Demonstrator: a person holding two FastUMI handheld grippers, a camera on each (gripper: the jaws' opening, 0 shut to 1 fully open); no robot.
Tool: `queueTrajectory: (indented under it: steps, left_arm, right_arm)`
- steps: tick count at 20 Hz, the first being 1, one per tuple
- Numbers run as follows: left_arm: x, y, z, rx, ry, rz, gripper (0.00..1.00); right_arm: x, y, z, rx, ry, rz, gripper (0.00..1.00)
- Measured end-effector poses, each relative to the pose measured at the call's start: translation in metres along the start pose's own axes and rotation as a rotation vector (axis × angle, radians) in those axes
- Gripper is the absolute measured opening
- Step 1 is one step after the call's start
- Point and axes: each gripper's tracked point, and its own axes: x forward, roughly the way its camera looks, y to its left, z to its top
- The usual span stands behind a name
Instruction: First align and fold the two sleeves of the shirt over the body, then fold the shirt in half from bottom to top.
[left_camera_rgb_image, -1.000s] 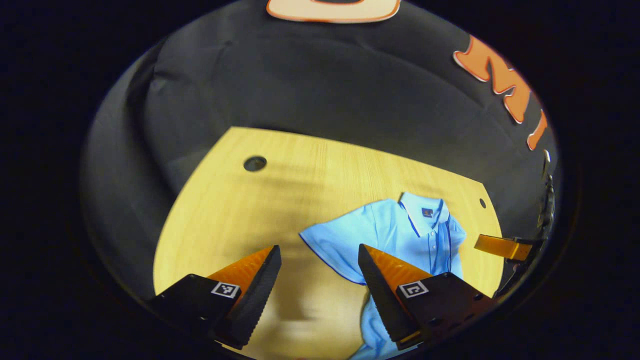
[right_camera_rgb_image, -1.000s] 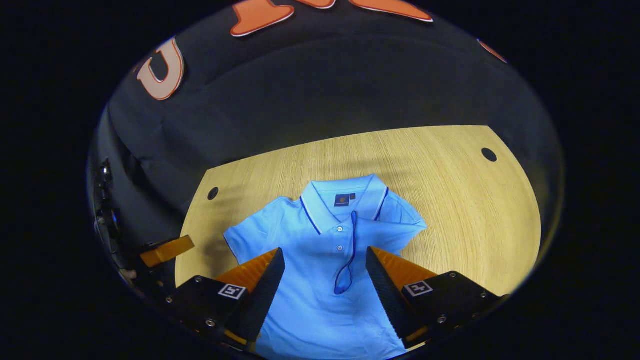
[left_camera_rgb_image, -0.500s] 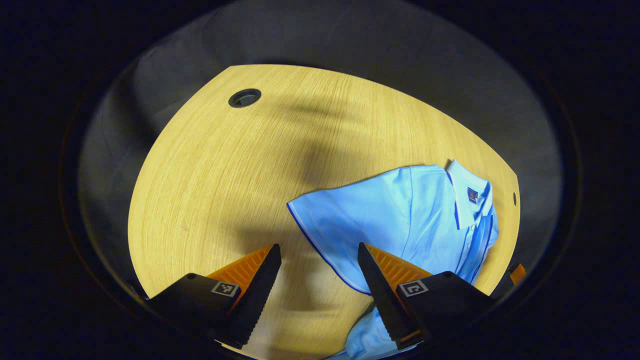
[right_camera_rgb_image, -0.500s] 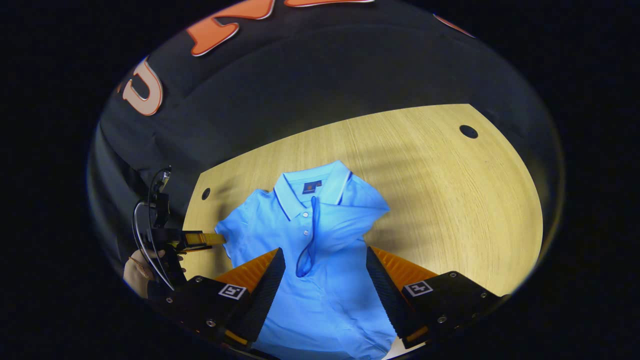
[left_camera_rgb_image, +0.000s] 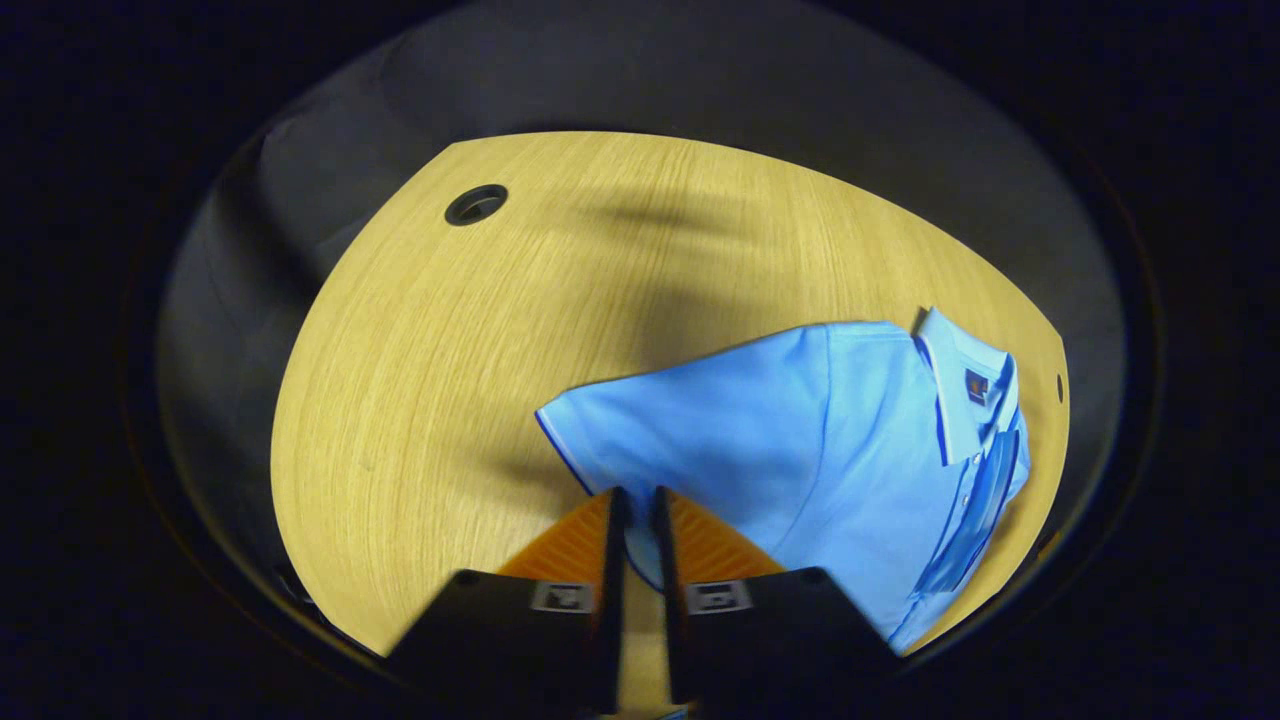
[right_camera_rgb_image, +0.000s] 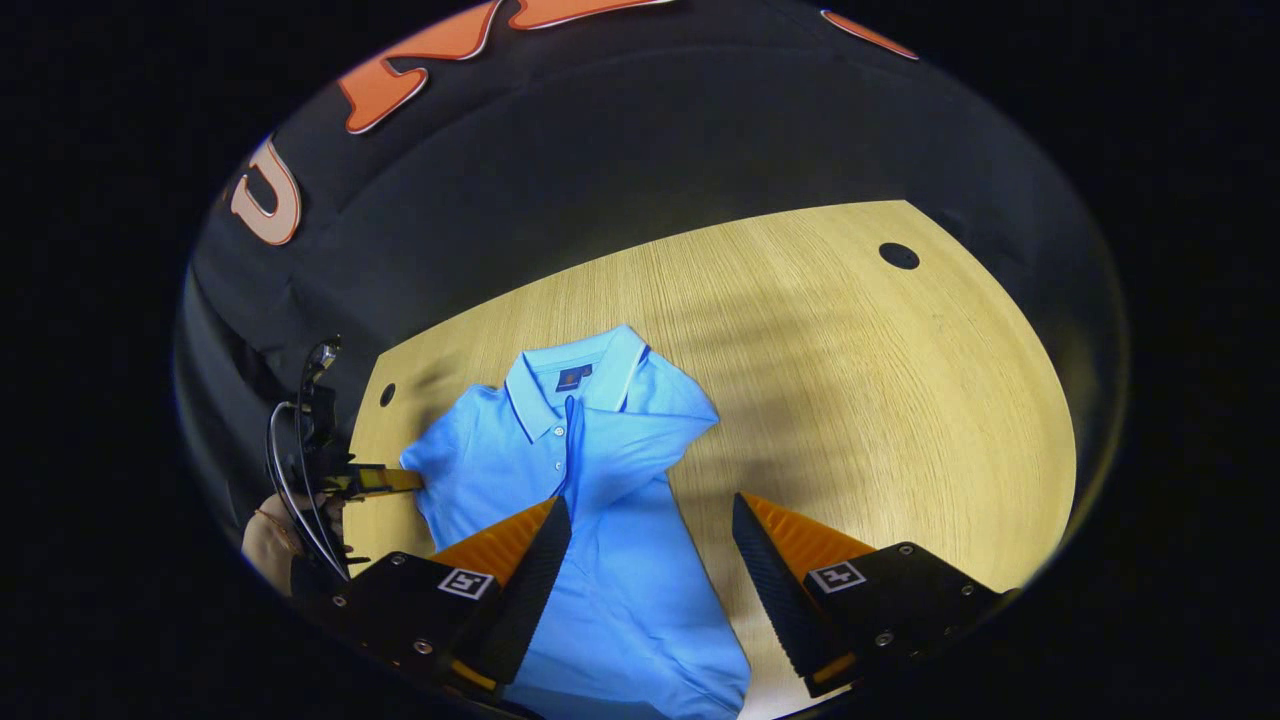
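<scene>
Light blue polo shirt (right_camera_rgb_image: 590, 520) lying flat on the wooden table (right_camera_rgb_image: 900, 400), collar (right_camera_rgb_image: 575, 375) toward the far edge, buttons facing up. Right sleeve (right_camera_rgb_image: 640, 440) folded over the chest, its hem lying near the button placket. Left sleeve (left_camera_rgb_image: 640, 430) spread out flat on the table, dark-trimmed hem toward the bare wood.

Left hand-held gripper (left_camera_rgb_image: 637, 520) closed to a narrow gap, fingers pinching the hem edge of the left sleeve, fabric visible between them. Same hand-held gripper seen at the left edge of the right gripper view, held by a hand (right_camera_rgb_image: 268, 540), its tip touching the sleeve hem.

Right hand-held gripper (right_camera_rgb_image: 650, 545) wide open, gripping nothing, above the lower body of the shirt; its left finger (right_camera_rgb_image: 520, 580) over the fabric, the other finger over bare table just beside the shirt's side edge.

Round cable hole (left_camera_rgb_image: 476, 204) in the table, well apart from the shirt.
</scene>
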Motion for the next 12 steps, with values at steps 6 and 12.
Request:
queueTrajectory:
  steps: [6,12]
  left_arm:
    - [-0.012,0.002,0.005,-0.007,-0.032,-0.039,0.10]
    - [-0.061,-0.024,0.024,0.097,-0.140,-0.088,0.10]
  right_arm:
    - [-0.003,-0.009,0.003,0.002,-0.017,-0.010,0.98]
    - [-0.011,-0.016,0.008,-0.002,-0.045,-0.029,0.98]
